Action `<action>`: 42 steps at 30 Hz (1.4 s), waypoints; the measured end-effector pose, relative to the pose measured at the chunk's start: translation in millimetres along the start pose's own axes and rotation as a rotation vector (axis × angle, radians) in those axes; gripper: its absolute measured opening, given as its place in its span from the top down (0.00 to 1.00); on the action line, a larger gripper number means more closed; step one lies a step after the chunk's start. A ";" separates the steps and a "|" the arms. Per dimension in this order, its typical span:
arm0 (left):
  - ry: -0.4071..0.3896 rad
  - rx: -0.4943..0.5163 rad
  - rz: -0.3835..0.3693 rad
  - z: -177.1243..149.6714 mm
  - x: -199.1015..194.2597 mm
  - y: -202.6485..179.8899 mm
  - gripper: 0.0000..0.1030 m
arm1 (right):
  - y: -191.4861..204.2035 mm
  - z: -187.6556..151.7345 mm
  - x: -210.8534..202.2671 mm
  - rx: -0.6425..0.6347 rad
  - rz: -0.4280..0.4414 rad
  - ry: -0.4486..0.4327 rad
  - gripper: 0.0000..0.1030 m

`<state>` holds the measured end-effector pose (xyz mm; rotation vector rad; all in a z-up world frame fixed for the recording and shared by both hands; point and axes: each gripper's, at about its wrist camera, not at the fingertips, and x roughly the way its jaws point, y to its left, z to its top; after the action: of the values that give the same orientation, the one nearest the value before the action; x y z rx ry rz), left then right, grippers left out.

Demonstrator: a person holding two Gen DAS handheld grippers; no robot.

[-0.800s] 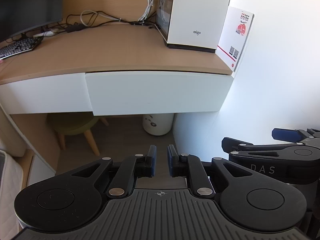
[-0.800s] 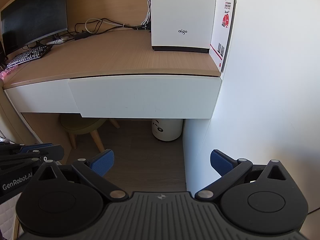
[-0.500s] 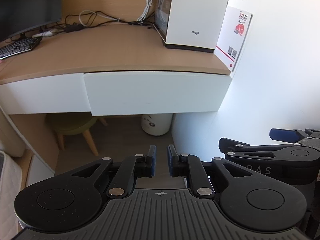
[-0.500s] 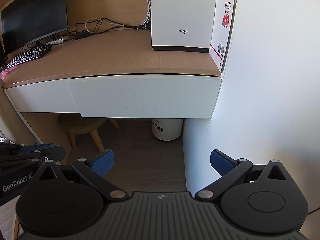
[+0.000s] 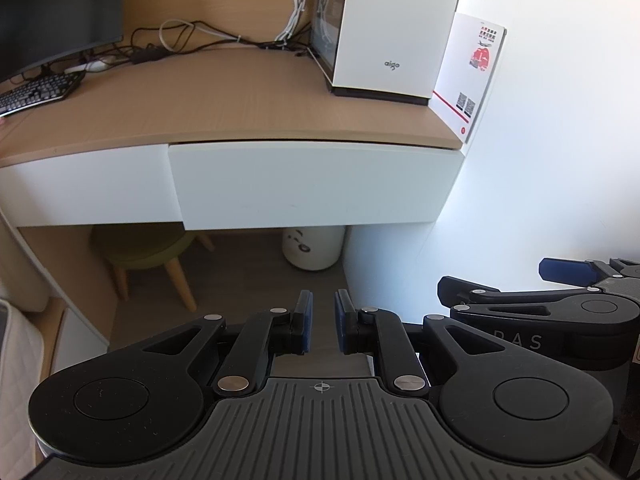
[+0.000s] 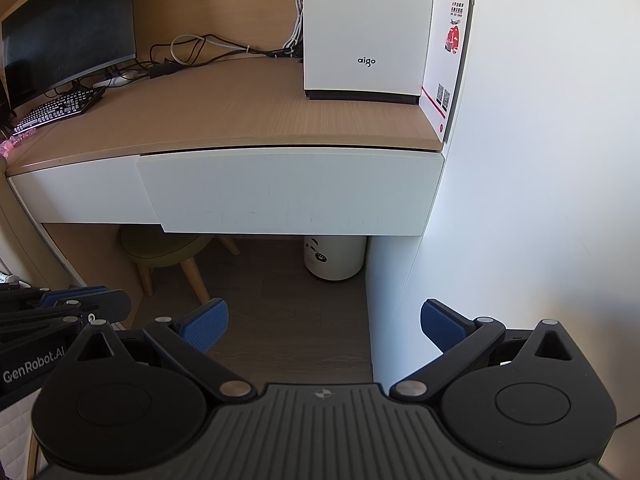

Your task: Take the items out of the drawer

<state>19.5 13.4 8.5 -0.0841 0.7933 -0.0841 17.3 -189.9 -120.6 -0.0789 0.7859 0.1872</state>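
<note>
Pale wood makes up the desk top (image 6: 224, 120), which runs from the left edge of the room to the white wall (image 6: 540, 160) on the right. Under its front edge sits the white drawer (image 6: 288, 192), its flat front shut flush beneath the wood, with a narrower white panel (image 6: 80, 196) beside it on the left. On the desk stand a tall white computer case (image 6: 368, 28) marked "aigo", a dark monitor (image 6: 68, 28) at the far left, a white and red card (image 6: 446, 64) leaning against the wall next to the case, a keyboard (image 6: 56, 110) before the monitor, and a tangle of cables (image 6: 192, 50) at the back. Below the desk there is a green stool (image 6: 164, 248) with wooden legs and a small white bin (image 6: 334, 256) on the grey-brown floor. Both tongs are held well short of the drawer, lower than its front and pointed up toward it, touching nothing. The right gripper (image 6: 324, 324) has its blue pads spread wide apart with nothing between them, and the drawer front lies straight ahead and above it. The left gripper (image 5: 323, 320) has its blue pads drawn close, only a narrow slit left between them and nothing held; the drawer lies ahead and above it too. From the left wrist view the right gripper (image 5: 560, 304) shows beside it at the lower right.
</note>
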 end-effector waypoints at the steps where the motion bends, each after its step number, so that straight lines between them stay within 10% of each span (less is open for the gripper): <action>1: 0.001 0.000 0.000 0.1 0.1 0.0 0.86 | 0.0 0.0 0.0 0.000 0.000 0.000 0.01; 27: 0.048 -0.003 -0.036 5.1 16.8 10.9 0.85 | -3.4 6.1 9.7 0.024 -0.012 0.033 0.01; 42: 0.055 -0.127 -0.127 48.5 63.6 84.9 0.84 | 24.3 49.5 48.3 0.073 -0.053 0.002 0.01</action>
<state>102.2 93.0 -11.7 -0.2535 0.8479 -0.1566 80.4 -152.5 -120.0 -0.0305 0.7909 0.1084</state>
